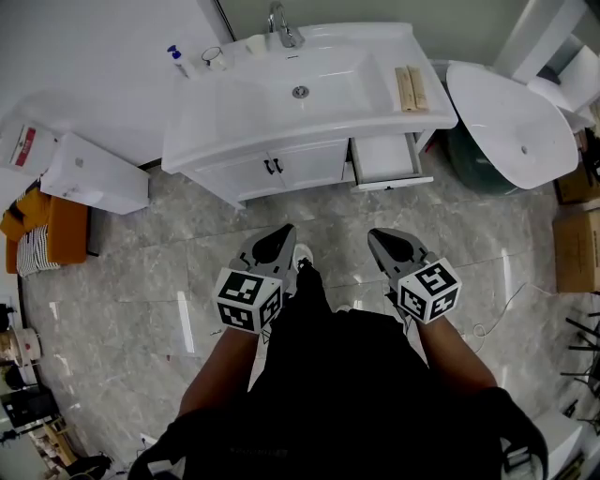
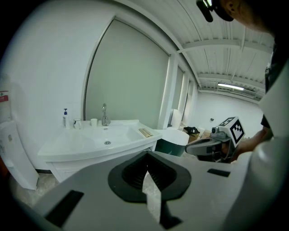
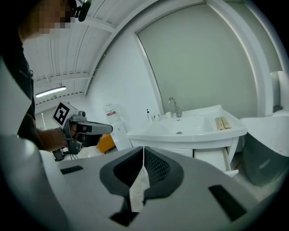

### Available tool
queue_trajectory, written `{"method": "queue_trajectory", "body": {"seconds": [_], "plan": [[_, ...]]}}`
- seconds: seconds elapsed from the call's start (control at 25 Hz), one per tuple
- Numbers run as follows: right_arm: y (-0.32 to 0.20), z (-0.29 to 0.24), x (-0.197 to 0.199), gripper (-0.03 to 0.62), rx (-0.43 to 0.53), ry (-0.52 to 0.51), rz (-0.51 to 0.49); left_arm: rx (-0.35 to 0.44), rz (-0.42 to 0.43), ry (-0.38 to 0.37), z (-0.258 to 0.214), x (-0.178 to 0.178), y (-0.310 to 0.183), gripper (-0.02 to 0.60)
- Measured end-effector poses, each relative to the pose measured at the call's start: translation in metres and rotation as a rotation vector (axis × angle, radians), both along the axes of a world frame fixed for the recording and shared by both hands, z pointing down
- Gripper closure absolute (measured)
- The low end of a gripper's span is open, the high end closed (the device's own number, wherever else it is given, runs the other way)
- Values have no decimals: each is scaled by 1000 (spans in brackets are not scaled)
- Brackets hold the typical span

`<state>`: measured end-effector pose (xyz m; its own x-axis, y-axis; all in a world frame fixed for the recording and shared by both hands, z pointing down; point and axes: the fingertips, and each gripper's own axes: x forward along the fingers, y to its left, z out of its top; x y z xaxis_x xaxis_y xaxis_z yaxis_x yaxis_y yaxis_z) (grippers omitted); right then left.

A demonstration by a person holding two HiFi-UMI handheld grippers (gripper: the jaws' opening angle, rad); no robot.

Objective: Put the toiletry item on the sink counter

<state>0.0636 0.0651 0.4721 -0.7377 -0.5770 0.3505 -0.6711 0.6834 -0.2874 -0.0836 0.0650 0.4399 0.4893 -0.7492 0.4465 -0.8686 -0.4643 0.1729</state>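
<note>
Both shut, left tongs [image 2: 147,156], right tongs [image 3: 143,148], shoe [image 1: 302,255] overhead only

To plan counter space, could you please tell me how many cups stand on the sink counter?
2: the left cup beside the bottle, the right cup just left of the faucet. None seem hidden.

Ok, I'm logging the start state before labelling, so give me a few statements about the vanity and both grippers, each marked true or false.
1. The left gripper and the right gripper both have their jaws together with nothing between them. True.
2. The drawer under the counter is shut. False: it stands pulled open at the right.
3. A pump bottle stands at the counter's back left. True.
4. The two tan pieces lie in the basin. False: they lie on the counter, right of the basin.
</note>
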Motion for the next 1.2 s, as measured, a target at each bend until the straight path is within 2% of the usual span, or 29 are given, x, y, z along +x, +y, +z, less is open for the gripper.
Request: {"method": "queue_trajectory", "body": {"seconds": [0.68,1.0,1.2], "plan": [[-158,2,-88,589,-35,41,59,-18,64,9,5,-88,-171,584],[-208,14,-120,589,-66,42,99,-35,96,2,20,-124,-226,584],[-222,12,-124,589,-65,59,109,-45,109,5,26,-130,-242,584]]}}
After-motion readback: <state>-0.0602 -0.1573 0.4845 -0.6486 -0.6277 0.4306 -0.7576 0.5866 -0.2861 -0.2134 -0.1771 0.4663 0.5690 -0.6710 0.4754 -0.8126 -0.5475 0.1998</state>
